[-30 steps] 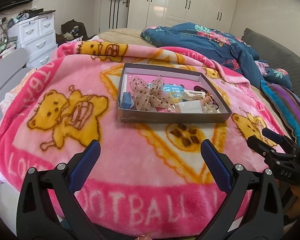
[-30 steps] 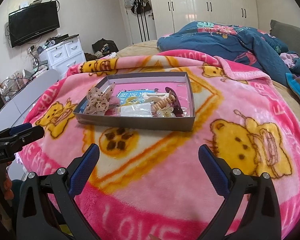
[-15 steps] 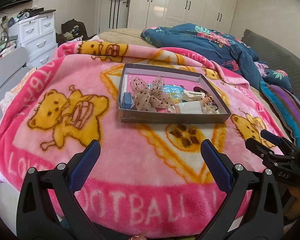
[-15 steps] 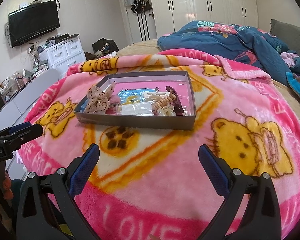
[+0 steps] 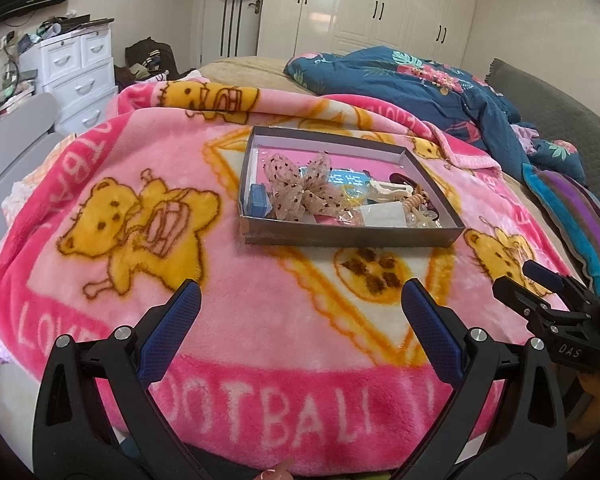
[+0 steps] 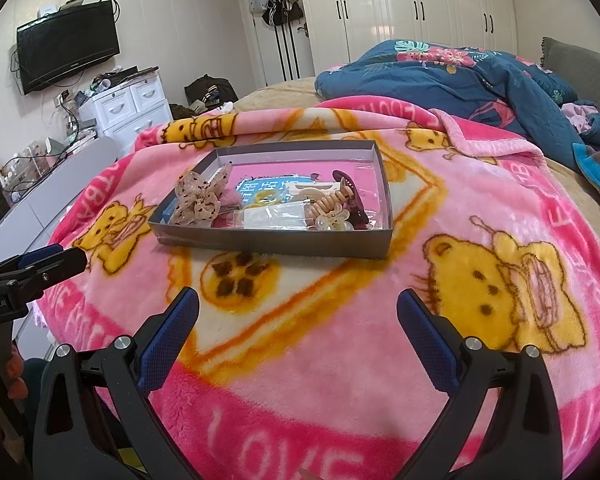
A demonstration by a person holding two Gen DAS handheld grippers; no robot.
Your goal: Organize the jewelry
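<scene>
Where the grey tray (image 5: 352, 236) sits on the pink bear blanket (image 5: 100, 184), it lies well ahead of both claws, touching neither. Inside it are one dotted beige bow (image 5: 300, 192), one small blue box (image 5: 259, 200), one blue card (image 6: 260, 192), a clear packet (image 6: 272, 216) and what looks like three hair clips (image 6: 336, 204), though they overlap too much for a sure count. The left gripper (image 5: 300, 304) is spread wide and holds nothing; the right gripper (image 6: 298, 306) likewise gapes wide, empty, above the blanket.
</scene>
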